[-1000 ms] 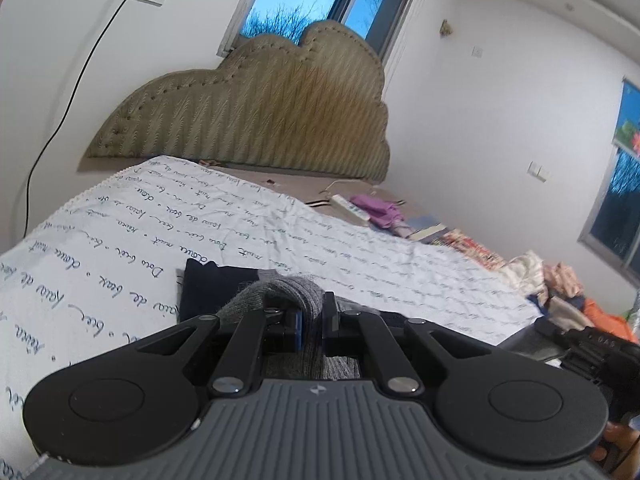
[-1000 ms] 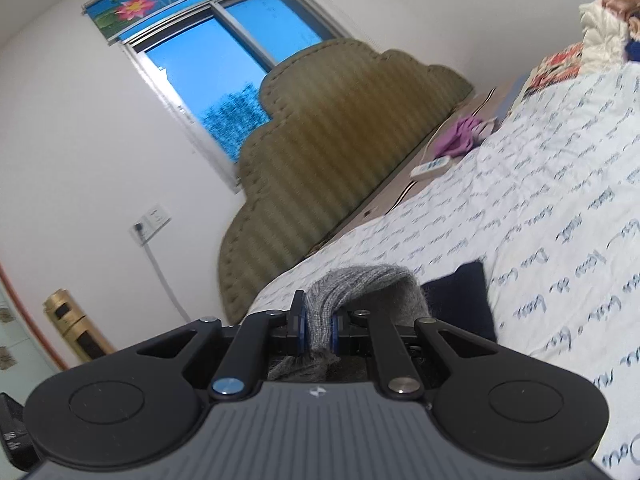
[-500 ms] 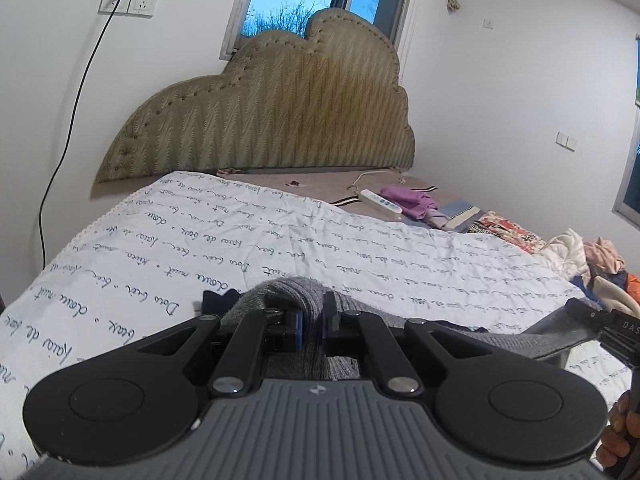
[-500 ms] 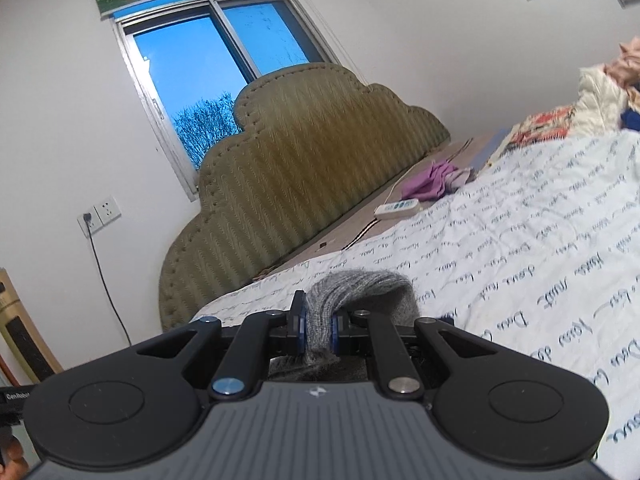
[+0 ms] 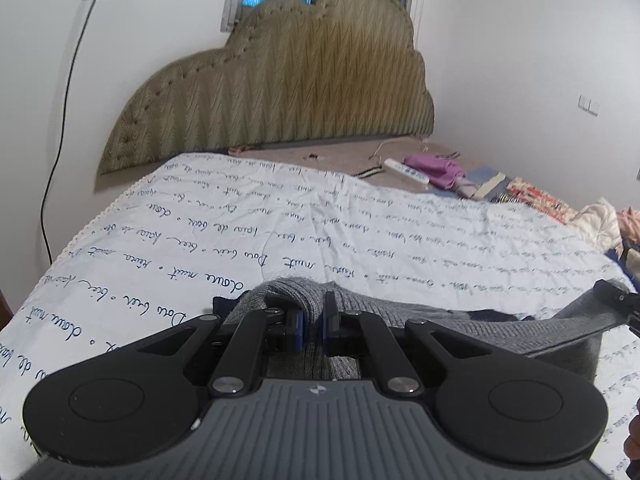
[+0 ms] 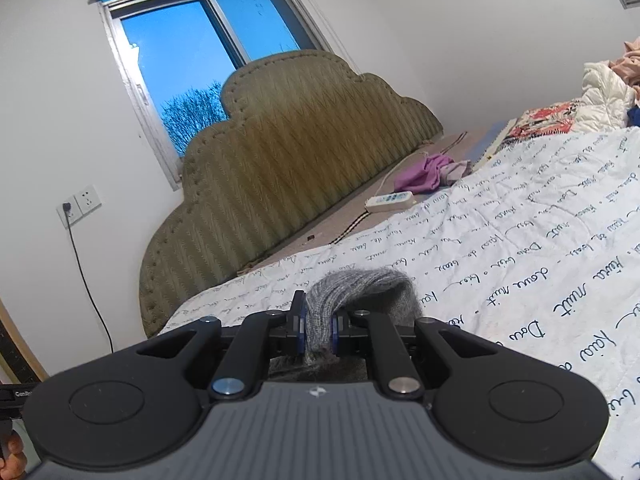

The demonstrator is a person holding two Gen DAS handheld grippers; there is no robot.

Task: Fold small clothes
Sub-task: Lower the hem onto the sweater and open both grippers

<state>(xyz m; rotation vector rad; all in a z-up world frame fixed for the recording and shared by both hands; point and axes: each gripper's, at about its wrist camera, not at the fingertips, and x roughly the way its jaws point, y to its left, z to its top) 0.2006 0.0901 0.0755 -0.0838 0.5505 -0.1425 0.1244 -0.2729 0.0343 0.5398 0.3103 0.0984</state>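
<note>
Left wrist: grey knit garment (image 5: 312, 308) pinched between left claw (image 5: 313, 326) pads.

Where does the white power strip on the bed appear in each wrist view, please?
Left wrist view: the power strip lies upper right of centre, on the bare brown strip beyond the sheet, just left of the purple cloth.
Right wrist view: the strip sits right of centre, below the purple cloth.
Shared landmark: the headboard.
</note>
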